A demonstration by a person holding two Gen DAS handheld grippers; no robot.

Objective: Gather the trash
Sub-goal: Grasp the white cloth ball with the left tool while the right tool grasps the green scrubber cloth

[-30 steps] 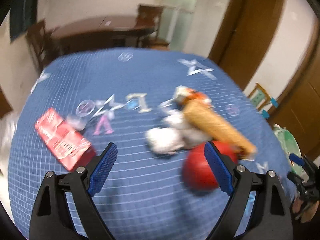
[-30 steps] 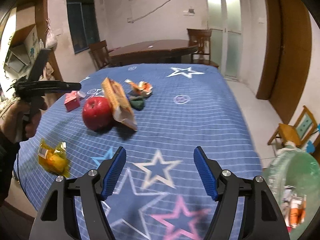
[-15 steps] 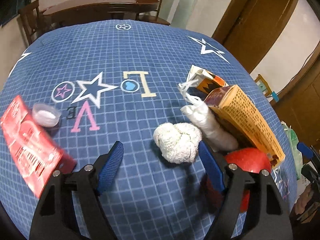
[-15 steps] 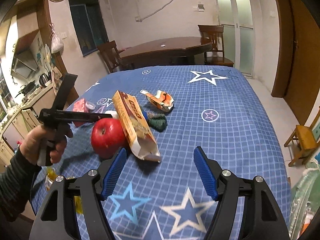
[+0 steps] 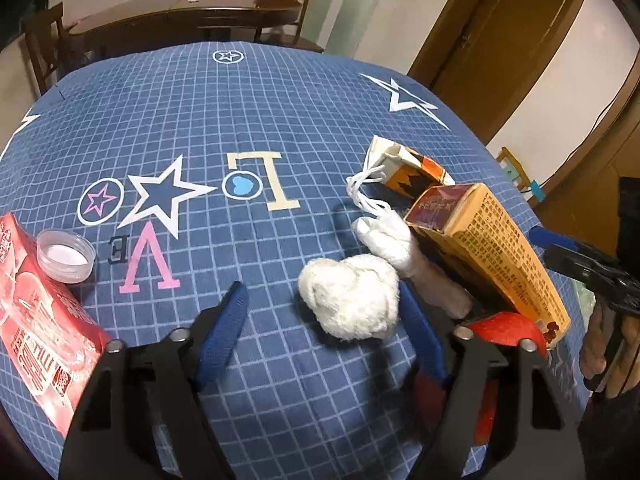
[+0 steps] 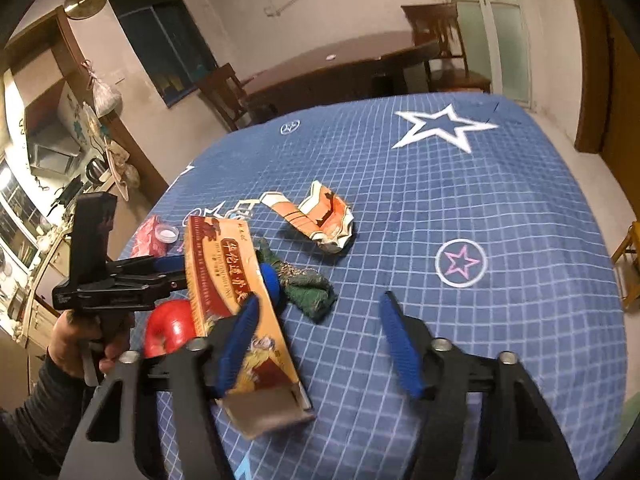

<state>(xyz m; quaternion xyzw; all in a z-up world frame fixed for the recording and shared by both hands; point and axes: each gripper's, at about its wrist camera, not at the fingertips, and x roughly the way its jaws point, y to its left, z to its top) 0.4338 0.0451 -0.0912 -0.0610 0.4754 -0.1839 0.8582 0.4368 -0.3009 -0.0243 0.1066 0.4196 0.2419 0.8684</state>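
Note:
My left gripper (image 5: 322, 296) is low over the blue cloth with its jaws closing. A crumpled white wad (image 5: 352, 304) sits between them against the right pad, and the left pad stands off it. Beside the wad lie a twisted white bag (image 5: 388, 236), a long orange box (image 5: 492, 248), a red apple (image 5: 504, 326) and a crushed orange carton (image 5: 408, 168). My right gripper (image 6: 316, 304) hovers with closing jaws and grips nothing. Its left finger is over the orange box (image 6: 228, 276), and a green cloth wad (image 6: 312, 292) lies just ahead.
A red carton (image 5: 36, 320) and a clear lid (image 5: 66, 256) lie at the table's left edge. The blue star-patterned tablecloth (image 5: 240, 120) stretches bare beyond the pile. A dark wooden table (image 6: 340, 64) with chairs stands behind, and a door is at the right.
The left gripper dropped closer to the white wad and its jaws narrowed. The right gripper swung left from the table's edge to the pile, its jaws also narrower.

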